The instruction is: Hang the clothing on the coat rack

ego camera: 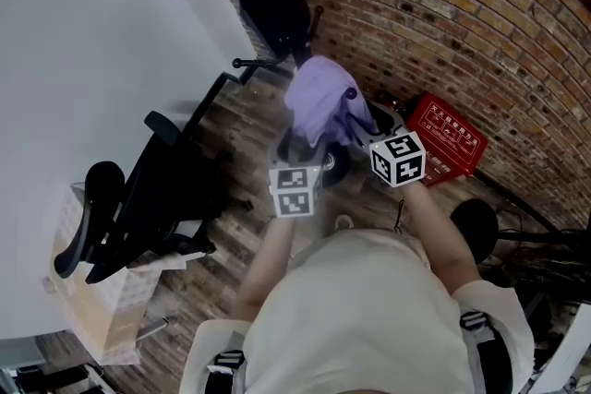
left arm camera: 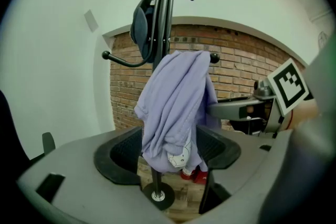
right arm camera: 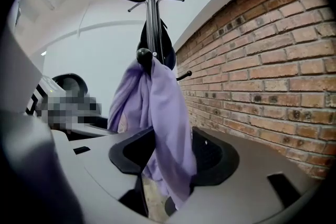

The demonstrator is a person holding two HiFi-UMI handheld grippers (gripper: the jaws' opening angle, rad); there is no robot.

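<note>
- The purple clothing (ego camera: 319, 101) hangs on the coat rack (left arm camera: 167, 8). It is draped over a low arm of the coat rack that ends in a round knob (right arm camera: 144, 55).
- A dark garment (left arm camera: 140, 29) hangs higher up on the coat rack, above the purple one.
- The left hand-held gripper (left arm camera: 170, 152) is spread wide. The bottom of the purple clothing shows between its jaws, but the pads do not press on it.
- The right hand-held gripper (right arm camera: 173, 157) is spread wide too. A purple fold hangs down between its jaws, very close to the pads. It does not look pinched.
- Both are on the person's side of the coat rack, low down near the hem. The brick wall (right arm camera: 273, 71) is behind the coat rack.
- The step now looks like letting go and backing off. The hanging part seems almost done.
- To do it well, keep both sets of jaws wide and pull them straight back from the coat rack.
- Go slowly, so no pad catches the loose cloth and drags it off the knob.
- Mind the right side most, since that fold hangs so near the pads.
- Look at the knob while backing off. If the cloth starts to slip, it may need a push further onto the arm.
</note>
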